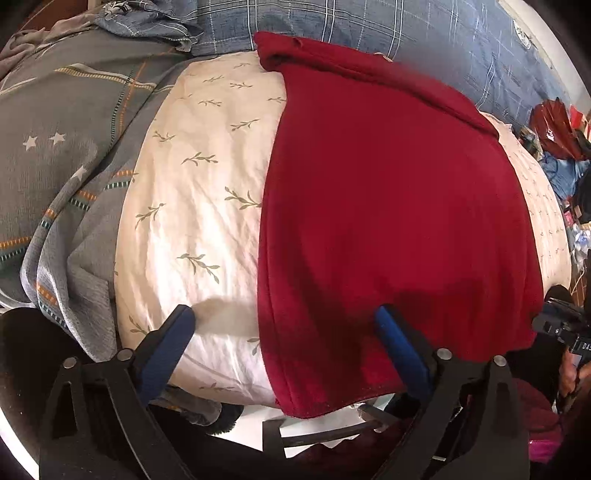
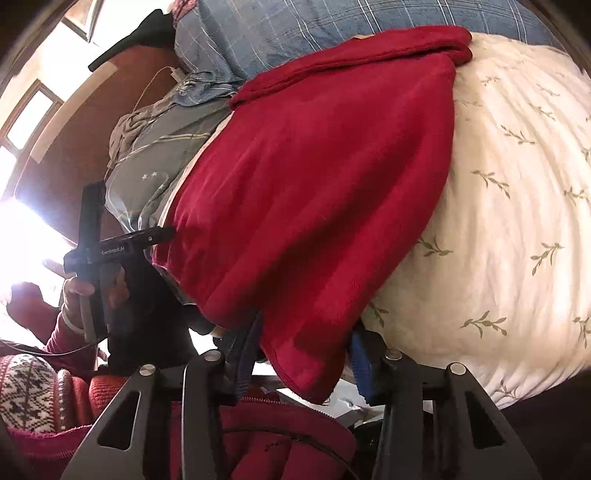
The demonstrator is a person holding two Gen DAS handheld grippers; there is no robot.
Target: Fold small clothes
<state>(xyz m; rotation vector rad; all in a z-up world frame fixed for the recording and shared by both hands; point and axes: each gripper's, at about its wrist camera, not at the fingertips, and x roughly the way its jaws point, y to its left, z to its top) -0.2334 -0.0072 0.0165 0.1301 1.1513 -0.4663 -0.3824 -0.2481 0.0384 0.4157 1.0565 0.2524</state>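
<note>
The red knit garment (image 1: 399, 206) lies on the cream leaf-print quilt (image 1: 199, 192) on the bed, already doubled lengthwise into a long panel, with layered edges showing along its left side and a folded-over band at the far end. I judge the first fold done; what seems left is folding it across its length and setting it aside. My left gripper (image 1: 284, 321) hovers low over the near left edge, fingers wide apart and holding nothing, one blue finger (image 1: 173, 332) over the quilt and the other over the red fabric. My right gripper (image 2: 303, 347) sits at the near corner, which hangs off the bed edge between its fingers; they look partly open, and whether they pinch the cloth I cannot tell. Grey star-print bedding (image 1: 55, 147) and a blue plaid cover (image 1: 369, 26) lie beyond.
</note>
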